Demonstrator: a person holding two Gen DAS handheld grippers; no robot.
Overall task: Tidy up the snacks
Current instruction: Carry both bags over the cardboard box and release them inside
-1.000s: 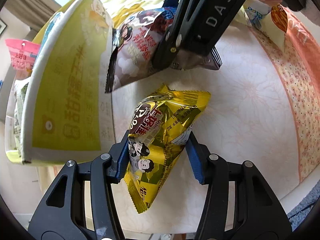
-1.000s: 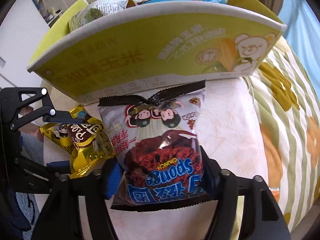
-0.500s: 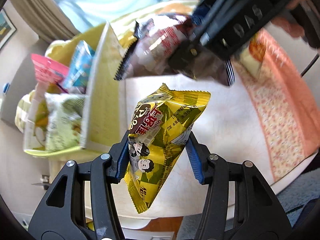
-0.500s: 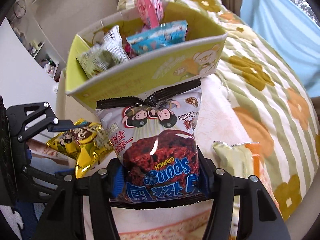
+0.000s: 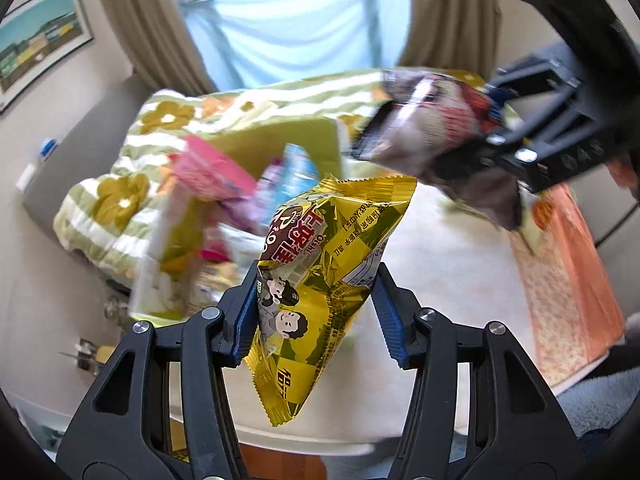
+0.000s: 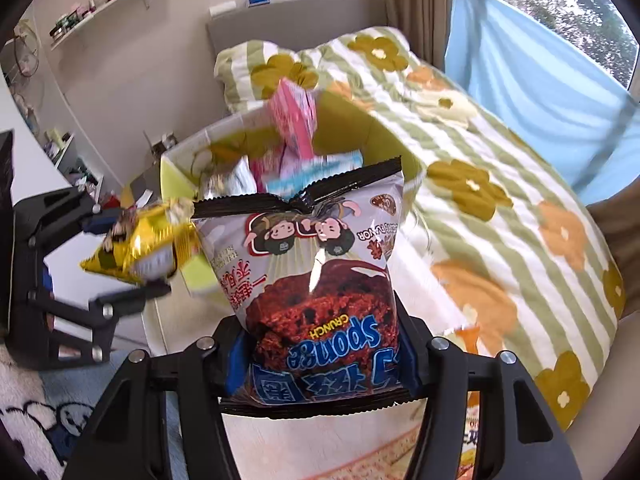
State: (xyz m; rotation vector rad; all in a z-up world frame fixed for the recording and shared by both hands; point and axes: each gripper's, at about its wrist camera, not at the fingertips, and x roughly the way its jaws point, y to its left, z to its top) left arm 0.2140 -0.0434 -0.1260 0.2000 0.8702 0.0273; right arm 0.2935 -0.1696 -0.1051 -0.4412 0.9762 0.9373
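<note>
ahead of the grippers lies a bed [image 6: 500,184] under a green-striped floral quilt, its grey headboard [image 6: 304,20] against a beige wall. to the right of it, daylight comes through a window [image 6: 568,12] behind a pale blue sheet [image 5: 296,36] and brown curtains [image 5: 144,28]. a framed landscape picture [image 5: 40,44] hangs on the left wall; a cluttered shelf [image 6: 104,0] sits high up.

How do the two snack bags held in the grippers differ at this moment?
The gold bag is metallic yellow and narrow; the Sponge Crunch bag is pale grey with a brown cake picture and is wider. The gold bag sits tilted in the left gripper, while the Sponge Crunch bag stands straighter in the right gripper, its print upside down. Both are sealed, pinched near the lower end, and held above the yellow-green box.
</note>
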